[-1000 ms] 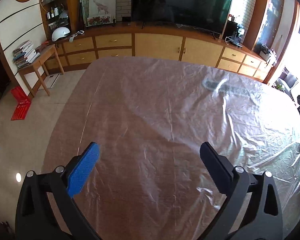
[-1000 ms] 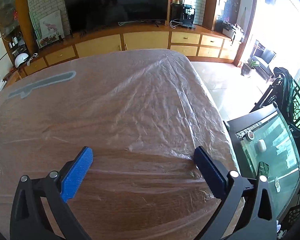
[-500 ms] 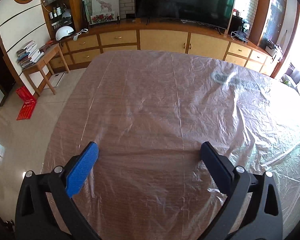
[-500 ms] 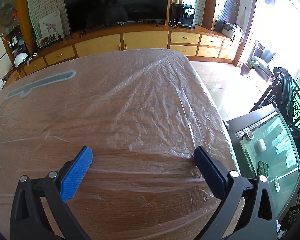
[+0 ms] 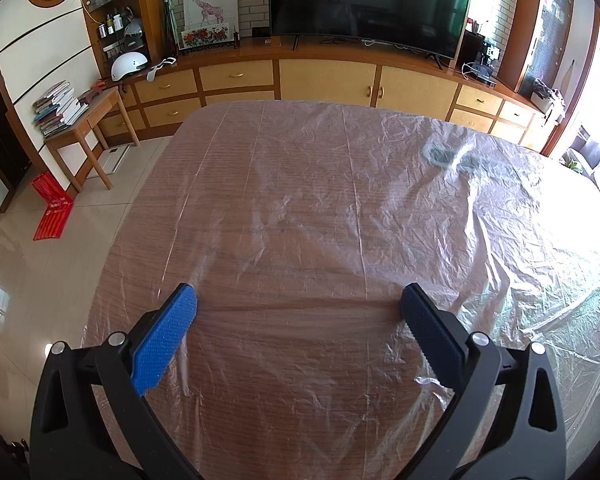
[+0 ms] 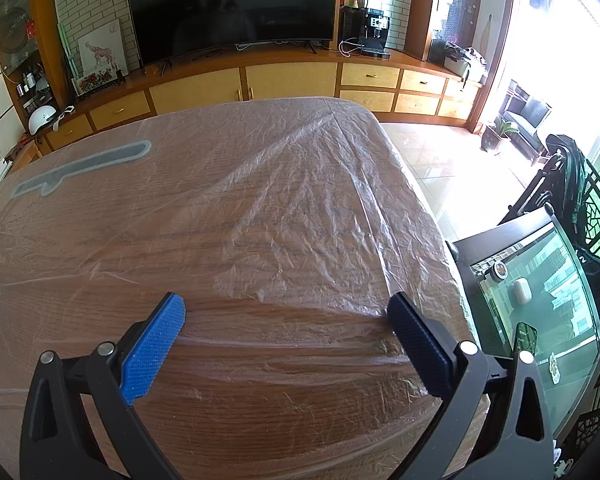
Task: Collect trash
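A thin clear plastic sheet (image 5: 340,208) lies crinkled over the whole wooden table top (image 5: 300,380); the same plastic sheet (image 6: 300,208) covers the table (image 6: 260,400) in the right wrist view. A grey printed mark (image 5: 444,156) shows on the sheet at the far right, and that grey mark (image 6: 80,168) appears far left in the right wrist view. My left gripper (image 5: 298,312) hovers open over the near part of the table, with nothing between its fingers. My right gripper (image 6: 286,316) is open too, above the near right corner. No loose trash shows on the table.
A long wooden cabinet (image 5: 324,80) with a large TV (image 5: 368,0) runs along the far wall. A small side table with books (image 5: 72,108) and a red item (image 5: 52,208) stand on the floor at left. A glass-topped low table (image 6: 540,312) sits right of the table.
The left wrist view has swung left and pulled back a little, so the far cabinet and grey mark shifted right. The right gripper has stayed still. Both grippers stayed open.
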